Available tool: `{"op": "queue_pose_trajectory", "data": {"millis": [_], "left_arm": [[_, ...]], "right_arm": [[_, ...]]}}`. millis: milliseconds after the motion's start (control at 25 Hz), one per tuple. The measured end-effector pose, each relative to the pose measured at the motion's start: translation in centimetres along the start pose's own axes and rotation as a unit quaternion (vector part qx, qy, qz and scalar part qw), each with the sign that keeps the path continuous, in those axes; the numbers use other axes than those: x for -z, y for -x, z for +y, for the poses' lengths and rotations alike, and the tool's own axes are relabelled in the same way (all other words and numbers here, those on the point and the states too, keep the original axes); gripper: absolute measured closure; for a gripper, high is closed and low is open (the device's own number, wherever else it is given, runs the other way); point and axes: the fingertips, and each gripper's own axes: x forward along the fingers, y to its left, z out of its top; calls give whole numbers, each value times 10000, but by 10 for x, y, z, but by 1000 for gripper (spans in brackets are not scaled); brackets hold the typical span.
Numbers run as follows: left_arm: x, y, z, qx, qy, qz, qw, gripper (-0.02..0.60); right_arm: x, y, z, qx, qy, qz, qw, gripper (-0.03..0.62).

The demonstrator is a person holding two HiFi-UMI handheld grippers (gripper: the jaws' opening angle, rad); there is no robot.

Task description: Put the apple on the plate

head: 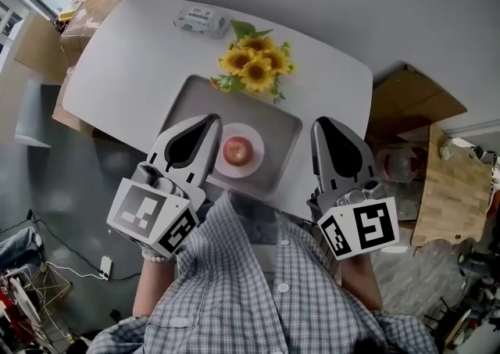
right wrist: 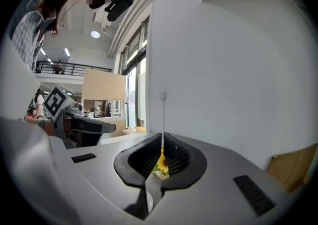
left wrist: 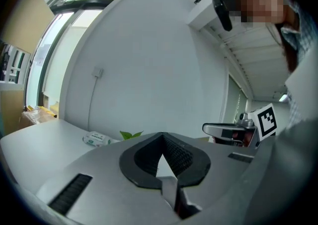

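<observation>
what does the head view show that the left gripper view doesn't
Only the head view: the apple sitting on the white plate, inside the grey tray, plus the sunflower blooms and the person's checked shirt.
Only the left gripper view: a tall window, a wall socket with its cable, and a close look at the left gripper, jaws closed together with nothing between them.
Both: the white table, the wipes packet, the left gripper and the right gripper.
</observation>
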Motion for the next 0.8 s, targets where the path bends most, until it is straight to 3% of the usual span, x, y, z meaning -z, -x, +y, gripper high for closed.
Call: {"op": "queue_pose_trajectory", "data": {"millis": [800], "left_arm": [[6,-4,-14,-12,-195,64,9998,574]], "right_arm": [[3,3,9,-200,152,82,9997,563]]}}
